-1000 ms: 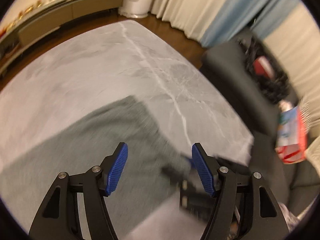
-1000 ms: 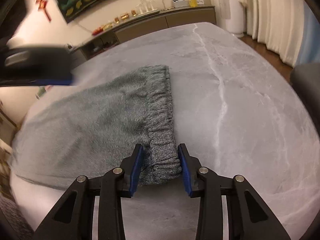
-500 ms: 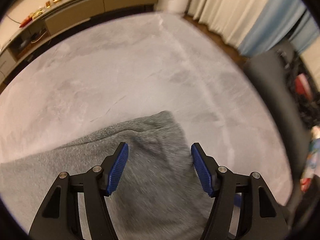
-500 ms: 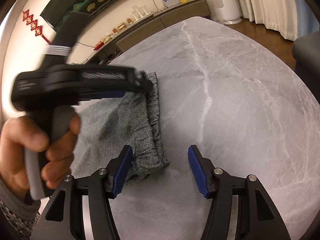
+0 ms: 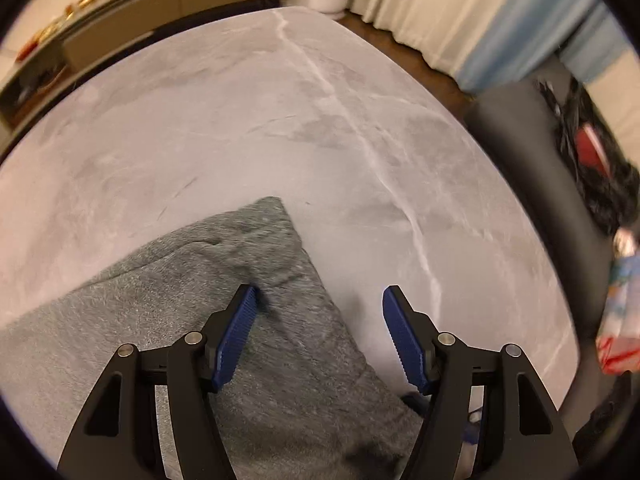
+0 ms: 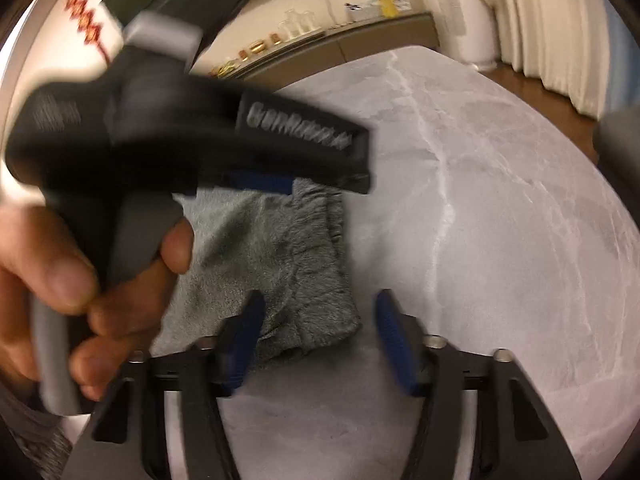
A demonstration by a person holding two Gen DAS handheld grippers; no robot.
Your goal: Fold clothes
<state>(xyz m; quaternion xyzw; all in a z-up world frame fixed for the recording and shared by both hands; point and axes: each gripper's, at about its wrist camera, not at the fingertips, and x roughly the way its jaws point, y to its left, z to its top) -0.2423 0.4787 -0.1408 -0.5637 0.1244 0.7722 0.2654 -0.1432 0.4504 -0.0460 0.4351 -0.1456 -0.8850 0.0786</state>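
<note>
A grey fuzzy garment (image 5: pixel 248 320) lies folded on the grey marble table (image 5: pixel 280 120), its far corner pointing away from me. My left gripper (image 5: pixel 318 336) hovers open over the garment's right edge, nothing between its blue pads. In the right wrist view the same garment (image 6: pixel 288 272) shows its elastic waistband edge on the right. My right gripper (image 6: pixel 318 340) is open just above the garment's near corner. The left gripper's black body (image 6: pixel 192 144), held by a hand (image 6: pixel 80 280), crosses this view above the cloth and hides its far part.
A long low cabinet (image 6: pixel 340 48) with small items runs along the far wall. Curtains (image 5: pixel 440 12) hang at the right. A dark sofa (image 5: pixel 532 168) with a black bag and a colourful package stands beside the table's right edge.
My right gripper has opened and let go of the garment's waistband corner. The left gripper has swung across over the cloth and now sits near its right edge.
</note>
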